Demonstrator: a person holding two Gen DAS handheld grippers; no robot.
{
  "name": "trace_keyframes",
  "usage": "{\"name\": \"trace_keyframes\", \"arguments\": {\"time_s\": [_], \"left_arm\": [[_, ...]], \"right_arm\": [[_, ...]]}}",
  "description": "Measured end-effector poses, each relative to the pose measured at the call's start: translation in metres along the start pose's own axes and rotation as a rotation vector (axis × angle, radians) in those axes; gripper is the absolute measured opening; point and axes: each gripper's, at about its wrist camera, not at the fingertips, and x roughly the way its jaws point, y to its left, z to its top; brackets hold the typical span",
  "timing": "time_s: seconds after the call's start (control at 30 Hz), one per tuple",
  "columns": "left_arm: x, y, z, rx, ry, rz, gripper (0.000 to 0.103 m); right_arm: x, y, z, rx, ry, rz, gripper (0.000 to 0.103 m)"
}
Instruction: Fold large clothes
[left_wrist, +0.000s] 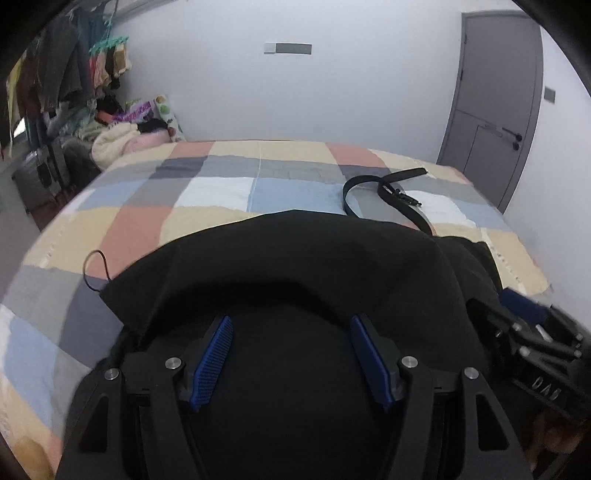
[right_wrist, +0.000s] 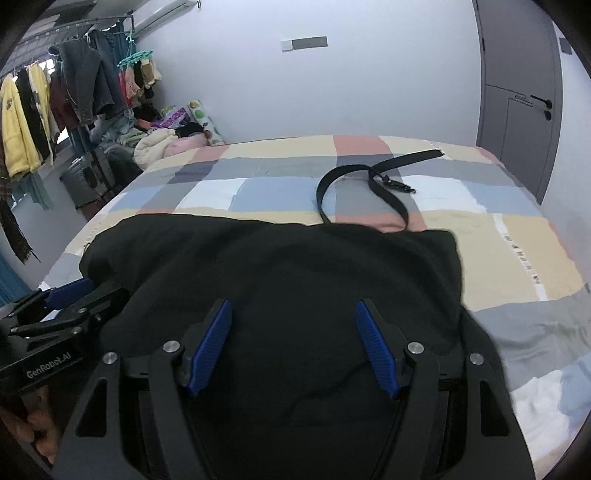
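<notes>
A black belt (right_wrist: 373, 181) lies looped on the checked bedspread (right_wrist: 517, 236), centre right of frame. Hung clothes on a rack (right_wrist: 55, 96) occupy the upper left. A grey door (right_wrist: 521, 85) stands upper right.

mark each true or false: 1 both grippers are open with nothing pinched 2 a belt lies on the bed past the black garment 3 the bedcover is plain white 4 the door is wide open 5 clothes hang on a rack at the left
1. True. The left gripper and the right gripper both stand open over the black garment, with no cloth pinched between the fingers.
2. True. The black belt lies looped on the bedcover, beyond the garment's far edge.
3. False. The bedcover is a patchwork of blue, grey, cream and salmon squares.
4. False. The grey door is shut.
5. True. The hanging clothes fill a rack at the left.
</notes>
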Motion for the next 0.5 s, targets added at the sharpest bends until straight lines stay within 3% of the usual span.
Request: {"name": "trace_keyframes", "arguments": {"time_s": [0.17, 0.5], "left_arm": [[0.02, 0.021, 0.004, -0.079, 0.045, -0.077, 0.066], [0.055, 0.014, 0.009, -0.014, 0.062, 0.022, 0.07]], "right_arm": [[0.019, -0.002, 0.001, 0.012, 0.01, 0.022, 0.078], [0.063, 0.003, 0.007, 0.01, 0.08, 0.017, 0.084]]}}
